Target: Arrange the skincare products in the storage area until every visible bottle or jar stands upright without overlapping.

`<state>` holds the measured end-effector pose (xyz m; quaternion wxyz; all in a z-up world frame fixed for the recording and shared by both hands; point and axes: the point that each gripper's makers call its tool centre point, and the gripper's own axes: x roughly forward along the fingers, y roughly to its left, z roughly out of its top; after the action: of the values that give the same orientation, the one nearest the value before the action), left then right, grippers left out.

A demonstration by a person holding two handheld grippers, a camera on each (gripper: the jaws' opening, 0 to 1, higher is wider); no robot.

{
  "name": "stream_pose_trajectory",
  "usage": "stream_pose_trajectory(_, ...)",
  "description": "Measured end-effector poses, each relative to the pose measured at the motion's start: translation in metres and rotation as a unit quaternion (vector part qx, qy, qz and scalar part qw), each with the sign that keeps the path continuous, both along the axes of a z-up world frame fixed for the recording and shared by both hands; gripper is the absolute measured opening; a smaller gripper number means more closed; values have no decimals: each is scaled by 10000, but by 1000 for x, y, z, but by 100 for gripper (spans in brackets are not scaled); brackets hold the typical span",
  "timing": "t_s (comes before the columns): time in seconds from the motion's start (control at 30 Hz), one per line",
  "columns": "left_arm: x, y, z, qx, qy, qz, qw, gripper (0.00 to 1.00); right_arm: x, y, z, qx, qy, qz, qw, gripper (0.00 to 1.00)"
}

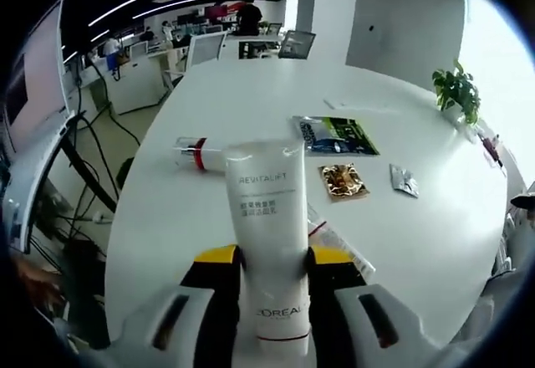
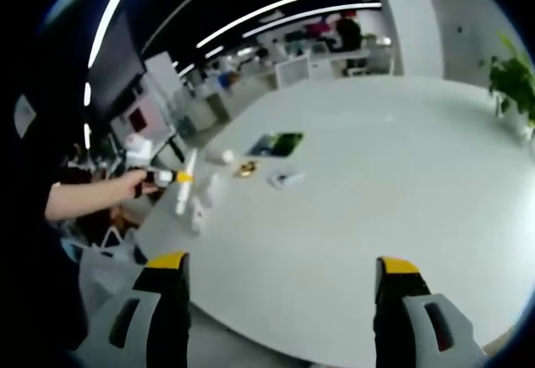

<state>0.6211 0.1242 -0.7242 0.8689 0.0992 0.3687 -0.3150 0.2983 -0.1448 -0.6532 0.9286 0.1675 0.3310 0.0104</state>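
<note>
Left gripper (image 1: 269,261) clamps a white tube (image 1: 267,226) between its fingers, tube lifted above the table (image 1: 435,226). Beyond the fingertips a small bottle (image 1: 196,154) lies on its side; sachets (image 1: 343,181) lie flat further right. Right gripper (image 2: 280,272) spread wide, nothing between. Judged early: nothing stands upright yet.

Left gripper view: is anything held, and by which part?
Yes: the left gripper grips the white L'Oreal Revitalift tube near its lower, logo end. The right gripper is open, empty.
</note>
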Motion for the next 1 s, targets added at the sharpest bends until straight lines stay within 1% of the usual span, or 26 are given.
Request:
stream_pose_trajectory(0.37, -7, -2, 18, -159, -242, -98, 9995, 30, -1, 5, 5, -26, -77, 65, 9999, 94)
stream_pose_trajectory(0.7, -16, -2, 29, -247, -329, -104, 9991, 30, 0, 9, 10, -51, -151, 146, 9998, 94)
stream_pose_trajectory(0.77, -19, -3, 35, -306, -373, -116, 9988, 30, 1, 10, 12, -58, -172, 169, 9997, 94)
stream_pose_trajectory(0.87, -24, -6, 48, -371, -530, -209, 9977, 30, 3, 11, 13, -51, -204, 203, 9996, 94)
stream_pose_trajectory(1.0, -30, -12, 60, -436, -669, -303, 9963, 30, 6, 15, 14, -22, -233, 255, 9994, 94)
